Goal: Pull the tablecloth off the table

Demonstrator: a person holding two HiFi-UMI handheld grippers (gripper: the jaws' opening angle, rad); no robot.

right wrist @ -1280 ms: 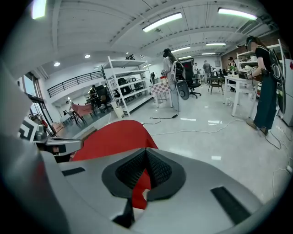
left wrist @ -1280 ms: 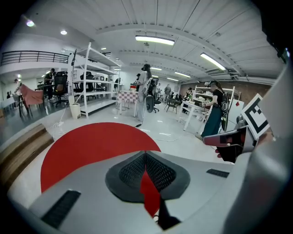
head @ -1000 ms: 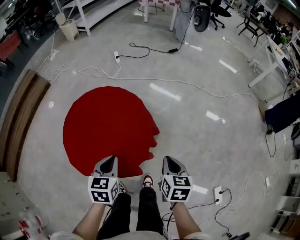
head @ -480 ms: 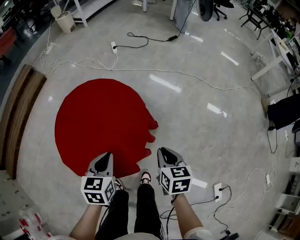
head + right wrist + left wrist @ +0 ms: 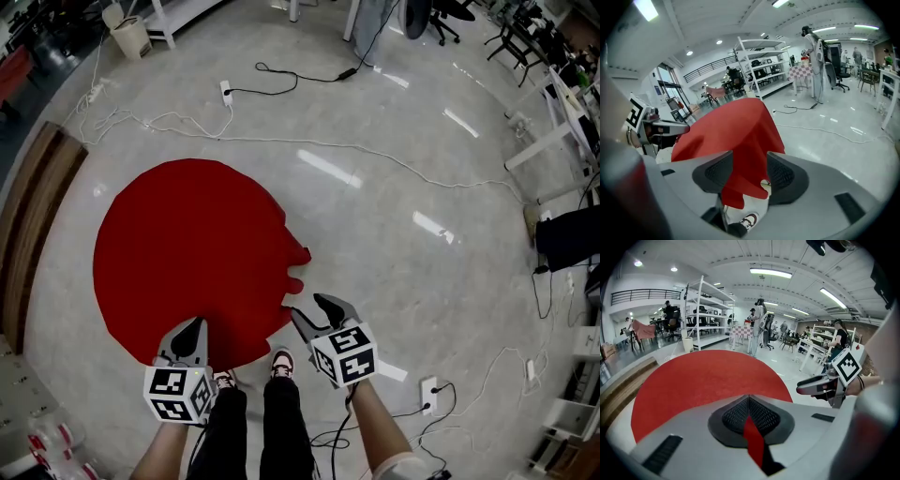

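Left gripper [image 5: 192,330]: clenched on the near hem of the red tablecloth [image 5: 183,248]; a strip of red shows pinched between its closed jaws. Right gripper [image 5: 309,307]: jaws have just been opening and are now partly apart. A bunched fold of cloth hangs between them, pads not pressing it.

The cloth is on no table. It lies spread on the floor [image 5: 403,216], ahead of both grippers and mostly to the left. It is roughly round, with no clear long axis and a crumpled right edge. The left gripper is nearer its bulk.

Judgement: the pull looks done; the left grip is not yet released.

Glossy grey floor [image 5: 422,122], white shelving racks [image 5: 705,315], ceiling strip lights [image 5: 771,273]
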